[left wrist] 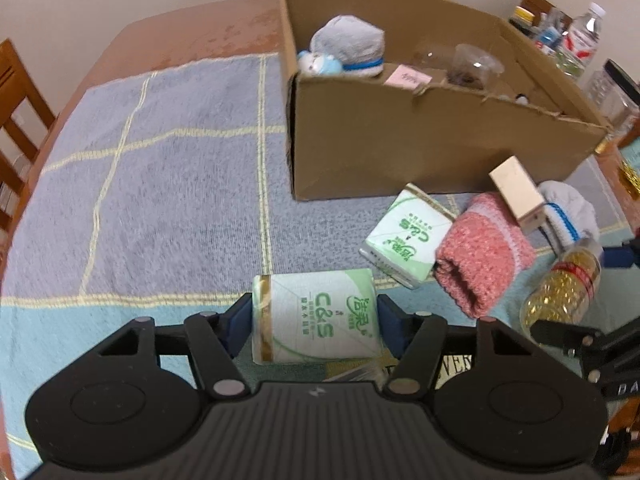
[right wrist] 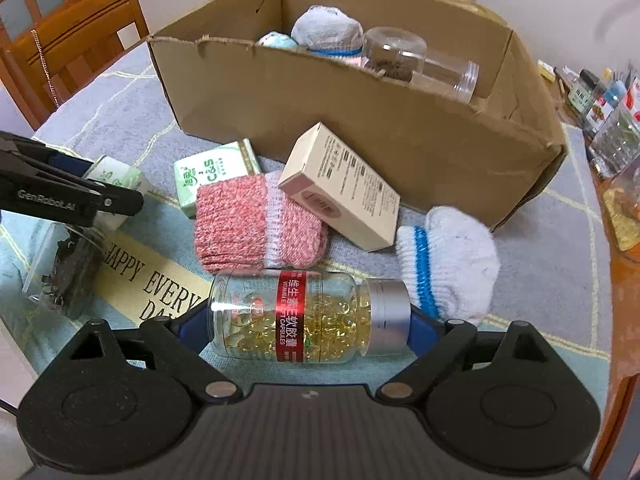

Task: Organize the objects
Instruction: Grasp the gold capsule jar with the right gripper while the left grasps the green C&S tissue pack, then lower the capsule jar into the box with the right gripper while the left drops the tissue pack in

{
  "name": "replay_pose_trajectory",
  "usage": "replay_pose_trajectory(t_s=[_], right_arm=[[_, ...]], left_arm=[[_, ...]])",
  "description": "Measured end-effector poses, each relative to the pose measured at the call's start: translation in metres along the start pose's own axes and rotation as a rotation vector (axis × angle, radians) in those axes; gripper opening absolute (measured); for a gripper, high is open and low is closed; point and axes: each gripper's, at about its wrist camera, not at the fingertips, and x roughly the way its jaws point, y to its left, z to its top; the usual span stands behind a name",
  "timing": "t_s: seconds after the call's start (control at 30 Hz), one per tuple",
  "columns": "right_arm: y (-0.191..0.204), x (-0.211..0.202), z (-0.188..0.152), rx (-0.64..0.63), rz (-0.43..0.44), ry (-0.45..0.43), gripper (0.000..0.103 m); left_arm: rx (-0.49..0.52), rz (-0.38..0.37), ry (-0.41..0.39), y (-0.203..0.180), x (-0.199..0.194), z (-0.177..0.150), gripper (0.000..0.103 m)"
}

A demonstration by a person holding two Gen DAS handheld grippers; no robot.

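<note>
On the cloth-covered table [left wrist: 160, 160] before the cardboard box [left wrist: 400, 152], the left claw [left wrist: 316, 316] was clamped on a soft, light tissue pack [left wrist: 320, 320] by its ends, while the right claw [right wrist: 308, 320] gripped a smooth, likely slippery capsule bottle [right wrist: 288, 316] end to end.

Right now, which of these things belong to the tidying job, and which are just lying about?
Job:
- cardboard box
- tissue pack, in left gripper
- capsule bottle, in right gripper
- second tissue pack
- pink sock
- beige carton
- white sock

Lying about:
- bottles and jars beside the box
- chairs
</note>
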Motion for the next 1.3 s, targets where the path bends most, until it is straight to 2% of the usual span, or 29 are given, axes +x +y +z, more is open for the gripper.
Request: replay_pose_trajectory(t_s=[0.23, 0.57, 0.87, 0.9, 0.93, 0.97, 1.0, 1.13, 1.3], right_arm=[[-0.01, -0.027, 0.015, 0.014, 0.01, -0.028, 0.096], [-0.021, -0.066, 0.04, -0.035, 0.003, -0.1, 0.096], [-0.03, -0.082, 0.078, -0.05, 0.004, -0.192, 0.096], [-0.031, -0.082, 0.082, -0.049, 0.004, -0.201, 0.096], [-0.032, -0.083, 0.086, -0.048, 0.003, -0.208, 0.096], [-0.032, -0.082, 0.089, -0.048, 0.003, -0.213, 0.096], [-0.033, -0.082, 0.093, -0.047, 0.001, -0.216, 0.096], [-0.036, -0.076, 0.108, -0.047, -0.002, -0.222, 0.096], [-0.041, -0.065, 0.13, -0.052, -0.009, -0.233, 0.094]], left_arm=[[0.063, -0.053, -0.017, -0.004, -0.033, 0.015, 0.064], [0.138, -0.093, -0.121, -0.025, -0.065, 0.06, 0.064], [0.176, -0.043, -0.225, -0.036, -0.06, 0.121, 0.065], [0.171, -0.033, -0.236, -0.035, -0.058, 0.126, 0.066], [0.165, -0.023, -0.239, -0.034, -0.055, 0.129, 0.072], [0.153, -0.009, -0.232, -0.033, -0.051, 0.132, 0.084], [0.141, 0.002, -0.227, -0.032, -0.048, 0.133, 0.088], [0.133, -0.02, -0.209, -0.027, -0.041, 0.127, 0.09], [0.101, -0.002, -0.199, -0.013, -0.043, 0.12, 0.09]])
